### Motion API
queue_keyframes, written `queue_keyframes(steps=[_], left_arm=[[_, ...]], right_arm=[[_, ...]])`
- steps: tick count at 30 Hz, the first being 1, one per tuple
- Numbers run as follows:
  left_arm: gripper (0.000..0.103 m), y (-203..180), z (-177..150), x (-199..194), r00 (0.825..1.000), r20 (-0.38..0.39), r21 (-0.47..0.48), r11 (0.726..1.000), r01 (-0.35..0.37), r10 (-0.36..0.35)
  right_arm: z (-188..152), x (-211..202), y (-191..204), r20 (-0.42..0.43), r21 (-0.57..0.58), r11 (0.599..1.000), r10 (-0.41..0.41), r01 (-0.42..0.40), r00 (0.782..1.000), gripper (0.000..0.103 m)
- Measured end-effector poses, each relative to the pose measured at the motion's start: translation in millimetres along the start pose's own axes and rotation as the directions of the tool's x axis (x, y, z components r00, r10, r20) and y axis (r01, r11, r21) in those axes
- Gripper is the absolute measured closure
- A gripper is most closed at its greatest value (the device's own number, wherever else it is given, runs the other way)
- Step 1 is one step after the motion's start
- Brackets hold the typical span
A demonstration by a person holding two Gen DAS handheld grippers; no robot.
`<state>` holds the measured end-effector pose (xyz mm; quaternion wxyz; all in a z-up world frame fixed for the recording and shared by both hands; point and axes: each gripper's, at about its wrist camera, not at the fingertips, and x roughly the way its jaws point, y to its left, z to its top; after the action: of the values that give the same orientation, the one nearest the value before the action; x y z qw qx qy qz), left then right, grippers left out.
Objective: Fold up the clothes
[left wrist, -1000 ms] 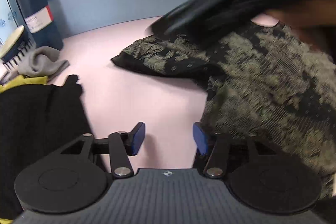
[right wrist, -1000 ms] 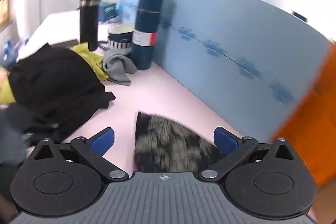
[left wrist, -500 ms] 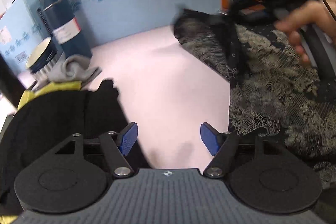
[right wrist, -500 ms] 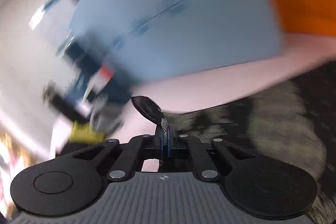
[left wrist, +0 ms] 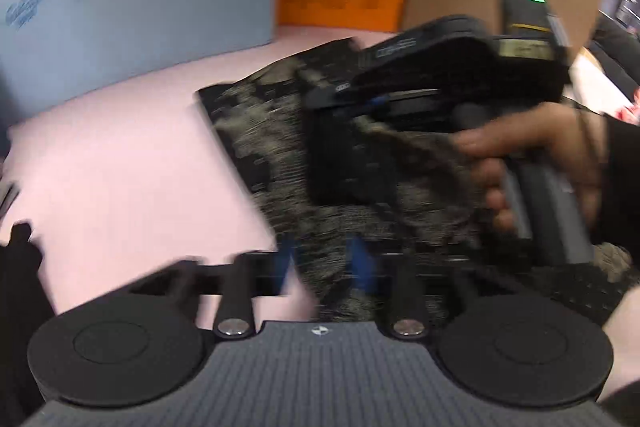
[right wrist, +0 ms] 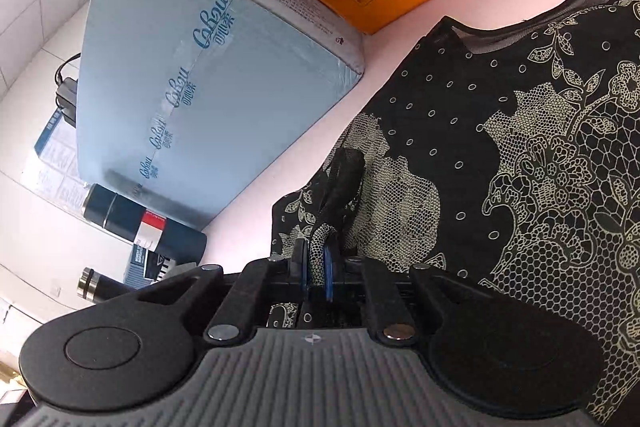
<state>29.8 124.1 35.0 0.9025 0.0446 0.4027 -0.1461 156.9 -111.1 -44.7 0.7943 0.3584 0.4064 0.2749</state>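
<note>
Right tongs [right wrist: 316, 269] clamped on a fold of the lace blouse [right wrist: 520, 155]; left tongs [left wrist: 322, 263] part-open astride its edge on the pink tabletop [left wrist: 120, 167].

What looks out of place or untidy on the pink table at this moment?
The lace blouse is not flat: the right tool pinches a bunched edge, so part lies doubled over. Two flasks seem to lie sideways beside the blue box, though the tilted camera may cause that.

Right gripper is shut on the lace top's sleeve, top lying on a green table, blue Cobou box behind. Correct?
Not quite: the table is pale pink, not green, as the right wrist view shows. The rest holds: the right gripper is shut on the lace top sleeve, with the blue Cobou box behind.
</note>
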Motion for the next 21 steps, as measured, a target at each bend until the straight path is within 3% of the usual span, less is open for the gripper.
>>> queue_keyframes(steps=[4,6,8,12,16,19,21], left_arm=[[0.092,-15,1,-7,0.998,0.017,0.048,0.997,0.064,-0.065],[0.087,-17,1,-11,0.999,0.038,0.061,0.998,0.023,-0.025],[0.083,-6,7,-14,0.998,0.057,-0.019,1.0,-0.004,0.005],[0.08,23,26,-1,0.997,0.055,-0.231,0.972,-0.045,0.06],[0.08,16,41,35,0.993,0.009,-0.19,0.975,-0.115,0.118],[0.08,6,40,55,0.992,-0.044,-0.126,0.984,-0.124,0.119],[0.076,0,36,58,0.991,-0.034,-0.092,0.987,-0.13,0.128]], right_arm=[[2,1,7,-0.024,-0.061,0.997,-0.046,0.044,0.999,0.088],[3,-2,15,-0.008,-0.124,0.989,-0.077,0.075,0.997,0.077],[3,-10,21,0.02,-0.171,0.982,-0.082,0.084,0.996,0.05],[5,-24,28,0.052,-0.229,0.97,-0.075,0.085,0.996,0.049],[9,-27,25,0.069,-0.205,0.976,-0.061,0.074,0.996,0.046],[9,-30,22,0.073,-0.19,0.98,-0.051,0.064,0.996,0.042],[8,-34,20,0.073,-0.189,0.98,-0.042,0.055,0.996,0.037]])
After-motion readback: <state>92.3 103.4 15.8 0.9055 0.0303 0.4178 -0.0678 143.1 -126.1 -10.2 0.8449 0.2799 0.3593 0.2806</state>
